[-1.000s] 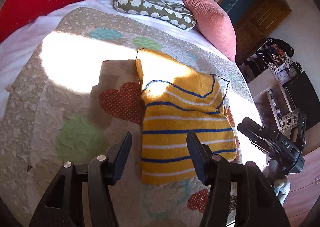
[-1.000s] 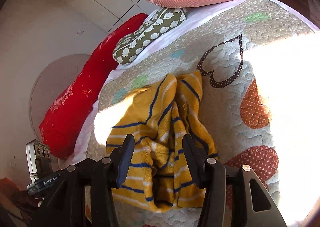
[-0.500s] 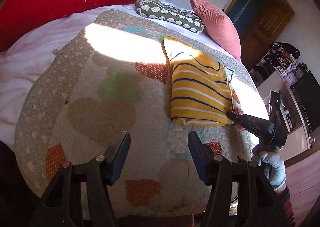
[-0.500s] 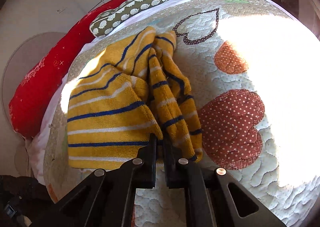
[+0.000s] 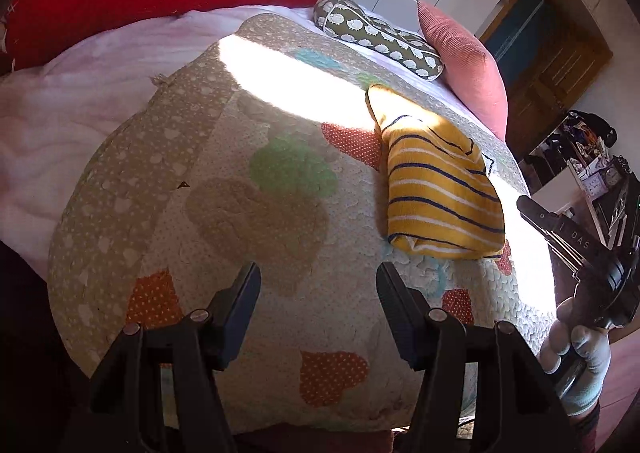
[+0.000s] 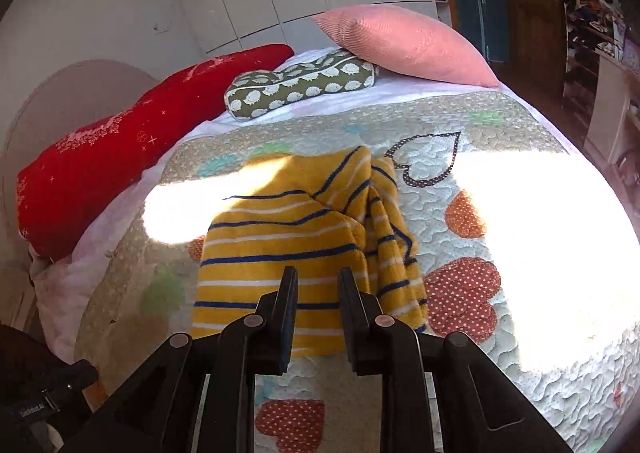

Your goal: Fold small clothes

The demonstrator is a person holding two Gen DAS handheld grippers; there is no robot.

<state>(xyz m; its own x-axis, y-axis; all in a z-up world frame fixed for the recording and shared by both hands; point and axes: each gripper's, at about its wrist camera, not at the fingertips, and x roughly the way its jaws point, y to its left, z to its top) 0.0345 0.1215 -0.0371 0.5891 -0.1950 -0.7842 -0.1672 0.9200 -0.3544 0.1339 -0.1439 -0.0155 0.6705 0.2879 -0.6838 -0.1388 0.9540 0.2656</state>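
Observation:
A yellow garment with blue and white stripes (image 5: 436, 193) lies folded on the quilted bedspread (image 5: 256, 213); it also shows in the right wrist view (image 6: 288, 237). My left gripper (image 5: 318, 289) is open and empty, pulled back near the front edge of the bed, well short of the garment. My right gripper (image 6: 318, 293) is partly open and empty, hovering just before the garment's near edge; it also shows in the left wrist view (image 5: 560, 229), held by a gloved hand, at the bed's right side.
A red cushion (image 6: 100, 157), a green patterned bolster (image 6: 300, 87) and a pink pillow (image 6: 404, 43) lie at the head of the bed. A wooden door (image 5: 560, 65) and cluttered shelves (image 5: 588, 161) stand to the right. Bright sunlight crosses the quilt.
My left gripper has drawn back from the garment toward the bed's front edge. My right gripper shut at the garment's edge, then opened partway and backed off, leaving it folded.

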